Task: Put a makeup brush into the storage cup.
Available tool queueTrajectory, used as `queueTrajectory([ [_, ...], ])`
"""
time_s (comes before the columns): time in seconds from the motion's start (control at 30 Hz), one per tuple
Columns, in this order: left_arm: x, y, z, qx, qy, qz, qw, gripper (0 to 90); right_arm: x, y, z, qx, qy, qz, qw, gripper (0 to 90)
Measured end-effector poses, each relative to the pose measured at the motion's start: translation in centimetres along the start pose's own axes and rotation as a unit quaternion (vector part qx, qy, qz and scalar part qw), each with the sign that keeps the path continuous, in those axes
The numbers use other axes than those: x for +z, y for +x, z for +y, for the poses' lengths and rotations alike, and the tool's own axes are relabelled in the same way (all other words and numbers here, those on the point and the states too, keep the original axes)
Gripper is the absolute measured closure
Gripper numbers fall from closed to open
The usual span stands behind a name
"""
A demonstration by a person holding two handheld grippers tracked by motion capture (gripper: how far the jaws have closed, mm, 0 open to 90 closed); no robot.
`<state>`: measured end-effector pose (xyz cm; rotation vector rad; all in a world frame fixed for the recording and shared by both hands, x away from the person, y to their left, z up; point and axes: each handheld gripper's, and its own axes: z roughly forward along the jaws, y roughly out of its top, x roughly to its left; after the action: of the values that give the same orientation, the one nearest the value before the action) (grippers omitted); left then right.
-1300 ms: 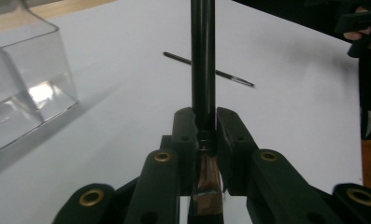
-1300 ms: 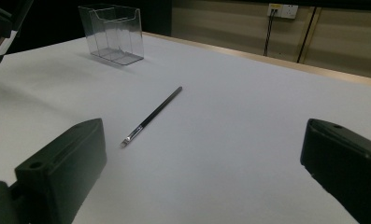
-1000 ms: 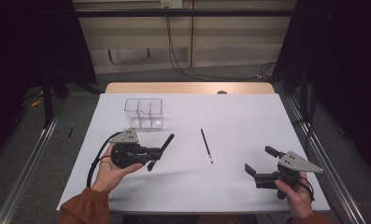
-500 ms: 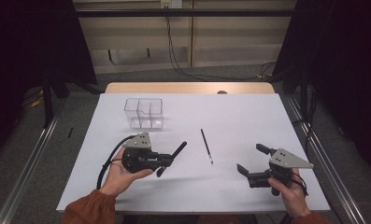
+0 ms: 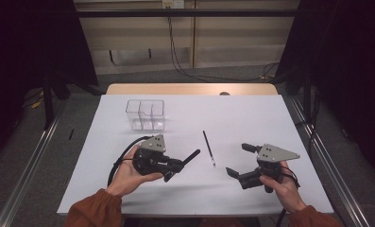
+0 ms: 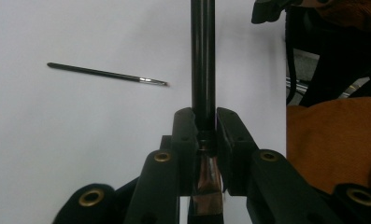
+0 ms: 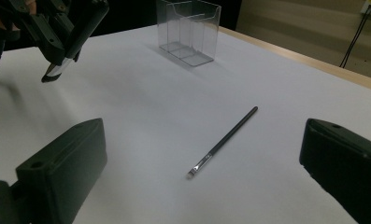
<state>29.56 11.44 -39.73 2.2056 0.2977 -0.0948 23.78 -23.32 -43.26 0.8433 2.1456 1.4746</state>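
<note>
slim black brush (image 6: 203, 56), silvery ferrule

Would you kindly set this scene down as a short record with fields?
surface: white table
left gripper: shut on a thick black brush, whose handle sticks out past the fingers
right gripper: open, holding nothing, facing the thin brush
thin brush: lying flat on the table between the two grippers, untouched
clear holder: upright behind the left gripper, compartments look empty
</note>
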Motion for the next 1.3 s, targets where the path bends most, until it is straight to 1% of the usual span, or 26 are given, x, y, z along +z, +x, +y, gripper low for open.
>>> queueTrajectory([
  [0.1, 0.4, -0.1, 0.5, 0.005, 0.017, -0.01, 0.9998, 78.6, 0.5, 0.0, 0.4, -0.008, 0.008, 0.014, 0.9998, 0.7],
  [0.17, 0.6, -0.3, 0.8, 0.015, 0.034, -0.013, 0.9992, 78.6, 0.7, 0.0, 0.6, -0.016, 0.016, 0.023, 0.9995, 0.8],
  [0.2, 0.7, -0.4, 1.0, 0.018, 0.035, -0.017, 0.9991, 78.6, 0.8, 0.0, 0.8, -0.016, 0.02, 0.029, 0.9993, 1.0],
  [0.23, 0.8, -0.5, 1.2, 0.019, 0.037, -0.016, 0.999, 78.6, 0.9, 0.1, 0.9, -0.014, 0.026, 0.036, 0.9989, 1.4],
  [0.27, 0.9, -0.4, 1.3, 0.019, 0.044, -0.016, 0.9987, 78.6, 1.0, 0.1, 1.1, -0.01, 0.034, 0.048, 0.9982, 1.8],
  [0.33, 1.2, -0.3, 1.5, 0.02, 0.057, -0.018, 0.998, 78.6, 1.3, 0.0, 1.3, -0.007, 0.052, 0.066, 0.9965, 1.5],
  [0.37, 1.3, -0.2, 1.5, 0.018, 0.062, -0.02, 0.9977, 78.6, 1.4, 0.1, 1.3, -0.01, 0.057, 0.067, 0.996, 1.6],
  [0.4, 1.4, -0.2, 1.5, 0.02, 0.071, -0.018, 0.9971, 78.6, 1.6, 0.1, 1.4, -0.014, 0.061, 0.07, 0.9956, 2.4],
  [0.43, 1.5, -0.2, 1.5, 0.019, 0.075, -0.018, 0.9968, 78.5, 1.7, 0.2, 1.5, -0.014, 0.066, 0.078, 0.9947, 3.2],
  [0.47, 1.6, -0.1, 1.6, 0.023, 0.083, -0.019, 0.9961, 78.6, 1.8, 0.2, 1.6, -0.015, 0.072, 0.081, 0.994, 2.7],
  [0.57, 1.8, -0.1, 1.7, 0.018, 0.098, -0.02, 0.9948, 78.6, 2.2, 0.3, 1.9, -0.022, 0.087, 0.094, 0.9915, 3.6],
  [0.63, 1.8, 0.0, 1.9, 0.022, 0.108, -0.023, 0.9936, 78.6, 2.5, 0.3, 2.2, -0.024, 0.101, 0.107, 0.9889, 4.4],
  [0.7, 1.8, 0.0, 2.1, 0.025, 0.112, -0.025, 0.9931, 78.5, 2.8, 0.2, 2.5, -0.023, 0.115, 0.119, 0.986, 3.7],
  [0.77, 1.9, -0.2, 2.2, 0.03, 0.121, -0.024, 0.9919, 78.6, 3.0, 0.2, 2.7, -0.024, 0.124, 0.127, 0.9838, 4.1],
  [0.8, 2.0, -0.2, 2.3, 0.028, 0.123, -0.024, 0.9918, 78.6, 3.2, 0.2, 2.9, -0.025, 0.128, 0.13, 0.9829, 3.8],
  [0.83, 2.1, -0.3, 2.3, 0.031, 0.129, -0.024, 0.9909, 78.6, 3.3, 0.2, 3.0, -0.023, 0.134, 0.134, 0.9817, 3.8],
  [0.97, 2.7, -0.4, 2.4, 0.033, 0.147, -0.023, 0.9883, 78.5, 3.7, 0.3, 3.4, -0.03, 0.154, 0.151, 0.9759, 3.2],
  [1.0, 2.8, -0.4, 2.5, 0.036, 0.154, -0.022, 0.9871, 78.5, 3.8, 0.2, 3.4, -0.033, 0.161, 0.156, 0.974, 2.6],
  [1.03, 2.9, -0.4, 2.5, 0.036, 0.157, -0.023, 0.9866, 78.5, 3.9, 0.3, 3.5, -0.035, 0.167, 0.156, 0.973, 2.7],
  [1.1, 3.0, -0.5, 2.6, 0.039, 0.164, -0.023, 0.9854, 78.5, 4.1, 0.3, 3.5, -0.048, 0.176, 0.145, 0.9725, 2.2],
  [1.13, 3.1, -0.5, 2.7, 0.043, 0.168, -0.023, 0.9845, 78.5, 4.3, 0.4, 3.5, -0.056, 0.184, 0.141, 0.9712, 2.3],
  [1.17, 3.1, -0.4, 2.9, 0.044, 0.171, -0.025, 0.984, 78.5, 4.4, 0.5, 3.5, -0.062, 0.185, 0.141, 0.9705, 2.7],
  [1.2, 3.2, -0.5, 3.0, 0.044, 0.171, -0.026, 0.9839, 78.5, 4.5, 0.5, 3.5, -0.067, 0.186, 0.146, 0.9694, 2.9],
  [1.27, 3.4, -0.5, 3.3, 0.047, 0.179, -0.027, 0.9824, 78.5, 4.6, 0.6, 3.7, -0.075, 0.192, 0.165, 0.9645, 1.7],
  [1.3, 3.5, -0.5, 3.4, 0.051, 0.181, -0.027, 0.9817, 78.5, 4.7, 0.7, 3.7, -0.079, 0.193, 0.168, 0.9634, 2.2],
])
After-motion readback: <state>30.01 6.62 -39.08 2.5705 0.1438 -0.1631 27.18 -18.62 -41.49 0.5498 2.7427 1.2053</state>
